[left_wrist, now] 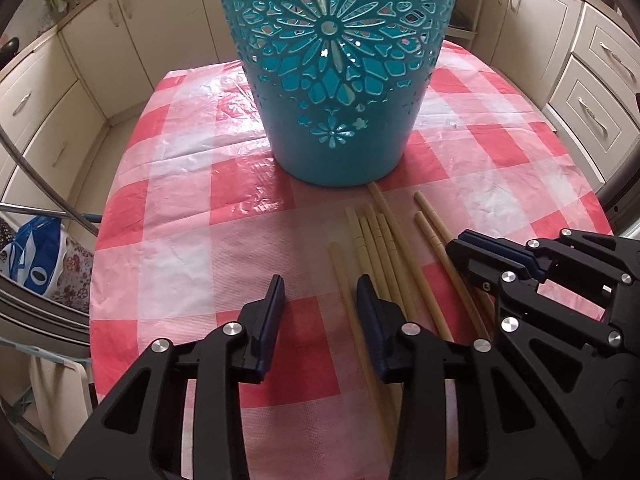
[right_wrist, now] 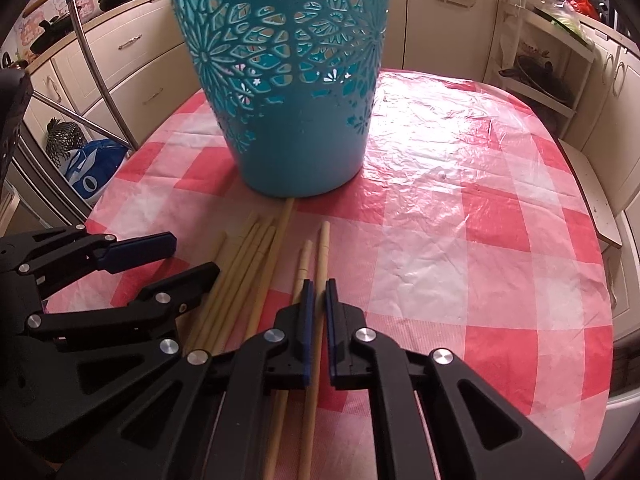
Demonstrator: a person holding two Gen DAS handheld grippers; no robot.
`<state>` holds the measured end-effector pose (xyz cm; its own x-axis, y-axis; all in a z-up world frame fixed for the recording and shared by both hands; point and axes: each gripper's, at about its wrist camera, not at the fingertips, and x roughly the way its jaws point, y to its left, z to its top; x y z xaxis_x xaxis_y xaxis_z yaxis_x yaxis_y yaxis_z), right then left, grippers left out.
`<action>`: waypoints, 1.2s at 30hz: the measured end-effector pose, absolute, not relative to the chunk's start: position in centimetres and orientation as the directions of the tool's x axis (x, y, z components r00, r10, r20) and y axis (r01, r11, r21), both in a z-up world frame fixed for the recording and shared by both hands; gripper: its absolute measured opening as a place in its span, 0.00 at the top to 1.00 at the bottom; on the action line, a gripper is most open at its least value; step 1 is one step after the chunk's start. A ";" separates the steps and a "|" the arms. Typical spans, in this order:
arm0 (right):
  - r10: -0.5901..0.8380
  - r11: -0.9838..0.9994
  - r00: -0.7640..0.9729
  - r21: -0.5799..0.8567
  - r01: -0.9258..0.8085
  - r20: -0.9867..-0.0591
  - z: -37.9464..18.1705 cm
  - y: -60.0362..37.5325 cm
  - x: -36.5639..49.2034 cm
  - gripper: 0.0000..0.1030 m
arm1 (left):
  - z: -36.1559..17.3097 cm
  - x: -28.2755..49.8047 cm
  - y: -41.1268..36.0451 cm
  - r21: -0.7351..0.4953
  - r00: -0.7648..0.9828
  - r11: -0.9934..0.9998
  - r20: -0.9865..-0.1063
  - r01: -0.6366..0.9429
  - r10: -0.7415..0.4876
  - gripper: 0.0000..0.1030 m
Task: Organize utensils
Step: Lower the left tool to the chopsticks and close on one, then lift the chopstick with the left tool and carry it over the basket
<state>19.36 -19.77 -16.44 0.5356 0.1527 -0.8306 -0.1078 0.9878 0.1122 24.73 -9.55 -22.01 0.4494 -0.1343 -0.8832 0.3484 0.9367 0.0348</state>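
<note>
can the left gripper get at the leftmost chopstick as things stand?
Probably yes. The left gripper is open, and the leftmost chopstick lies apart from the bundle, running between its fingers with nothing over it. Whether the fingers are down at table level is unclear.

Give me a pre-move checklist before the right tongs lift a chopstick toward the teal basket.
1. Right tongs straddle one chopstick: ok.
2. Right tongs closed firmly on it: cannot tell; a narrow gap shows.
3. Neighbouring chopstick outside the grip: ok.
4. Left tongs open, holding nothing: ok.
5. Teal basket upright on the checked tablecloth: ok.
6. Basket opening free: cannot tell; rim out of view.
</note>
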 end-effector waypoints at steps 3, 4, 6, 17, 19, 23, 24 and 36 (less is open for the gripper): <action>0.153 0.988 0.536 0.114 -0.106 -0.830 -16.5 -19.7 19.4 0.94 | -22.1 24.7 -9.8 0.028 0.445 0.931 -0.883 0.364 -0.147 0.78; 0.154 0.988 0.536 0.115 -0.107 -0.830 -16.5 -19.8 19.3 0.94 | -22.1 24.7 -9.9 0.028 0.444 0.930 -0.883 0.368 -0.149 0.80; 0.158 0.987 0.537 0.119 -0.106 -0.829 -16.5 -19.9 19.3 0.94 | -22.1 24.6 -10.1 0.022 0.439 0.926 -0.884 0.377 -0.158 0.86; 0.182 0.983 0.534 0.152 -0.100 -0.825 -16.5 -20.5 19.2 0.94 | -22.0 24.6 -10.5 -0.006 0.421 0.918 -0.887 0.396 -0.187 0.95; 0.190 0.982 0.533 0.162 -0.099 -0.824 -16.4 -20.6 19.2 0.94 | -22.0 24.5 -10.6 -0.007 0.420 0.917 -0.888 0.398 -0.189 0.96; 0.202 0.979 0.532 0.179 -0.096 -0.822 -16.5 -20.9 19.1 0.94 | -21.9 24.4 -10.8 -0.001 0.423 0.915 -0.887 0.404 -0.188 0.96; 0.205 0.979 0.531 0.182 -0.096 -0.822 -16.5 -20.9 19.1 0.94 | -21.9 24.4 -10.9 0.001 0.425 0.914 -0.886 0.405 -0.187 0.96; 0.260 0.963 0.519 0.259 -0.077 -0.814 -16.5 -22.0 19.2 0.94 | -19.7 24.6 -10.0 -0.065 0.422 0.906 -0.869 0.418 -0.257 0.96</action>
<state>19.18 -21.99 -16.55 0.5191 0.2603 -0.8141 -0.0768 0.9628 0.2589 24.60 -10.05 -19.67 0.4225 -0.2569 -0.8692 0.4177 0.9063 -0.0648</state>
